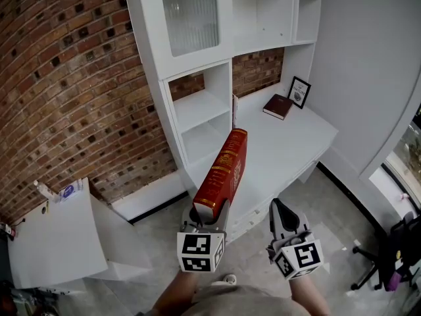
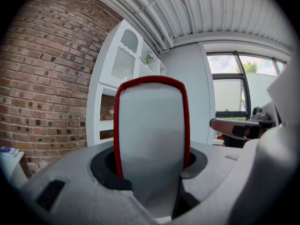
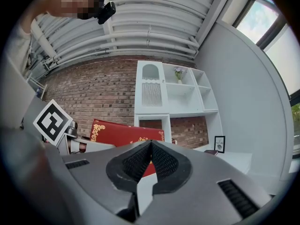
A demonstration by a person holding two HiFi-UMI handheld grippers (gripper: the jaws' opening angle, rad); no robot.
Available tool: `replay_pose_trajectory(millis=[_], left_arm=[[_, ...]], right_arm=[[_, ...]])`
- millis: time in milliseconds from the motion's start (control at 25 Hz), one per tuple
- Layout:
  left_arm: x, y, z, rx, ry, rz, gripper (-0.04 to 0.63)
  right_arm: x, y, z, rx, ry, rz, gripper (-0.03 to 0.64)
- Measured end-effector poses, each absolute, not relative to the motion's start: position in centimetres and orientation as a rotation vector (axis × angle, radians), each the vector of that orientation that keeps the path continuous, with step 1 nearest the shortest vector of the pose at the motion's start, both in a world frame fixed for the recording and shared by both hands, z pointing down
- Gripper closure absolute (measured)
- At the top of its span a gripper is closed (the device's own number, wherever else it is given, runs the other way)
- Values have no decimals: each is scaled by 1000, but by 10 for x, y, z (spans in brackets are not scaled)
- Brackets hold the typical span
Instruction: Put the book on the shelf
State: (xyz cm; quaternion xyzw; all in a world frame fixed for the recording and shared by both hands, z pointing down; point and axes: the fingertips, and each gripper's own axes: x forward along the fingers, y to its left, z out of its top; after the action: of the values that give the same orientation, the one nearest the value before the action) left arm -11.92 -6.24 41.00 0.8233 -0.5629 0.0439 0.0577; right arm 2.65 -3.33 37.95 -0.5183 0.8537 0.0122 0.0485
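Grey left claw (image 1: 210, 210), grey right claw (image 1: 277, 206), black-and-white marker cubes (image 1: 199, 253)

Two books (image 1: 223, 173) (image 1: 278, 106), two tools (image 1: 212, 214) (image 1: 280, 207), one frame (image 1: 299, 91)

Red hardback book (image 1: 223, 173) with gold tooling, I have it clamped on edge in my left gripper (image 1: 209, 217), spine up, far end aimed at white shelf unit (image 1: 200, 107), open cubbies, book not yet reaching it
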Motion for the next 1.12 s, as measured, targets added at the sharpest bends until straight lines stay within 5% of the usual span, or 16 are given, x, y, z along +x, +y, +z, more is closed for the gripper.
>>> replay_pose_trajectory(millis=[1120], left_arm=[[-134, -136, 403, 2410, -1850, 115, 360]], right_arm=[[9, -122, 377, -1423, 2676, 28, 611]])
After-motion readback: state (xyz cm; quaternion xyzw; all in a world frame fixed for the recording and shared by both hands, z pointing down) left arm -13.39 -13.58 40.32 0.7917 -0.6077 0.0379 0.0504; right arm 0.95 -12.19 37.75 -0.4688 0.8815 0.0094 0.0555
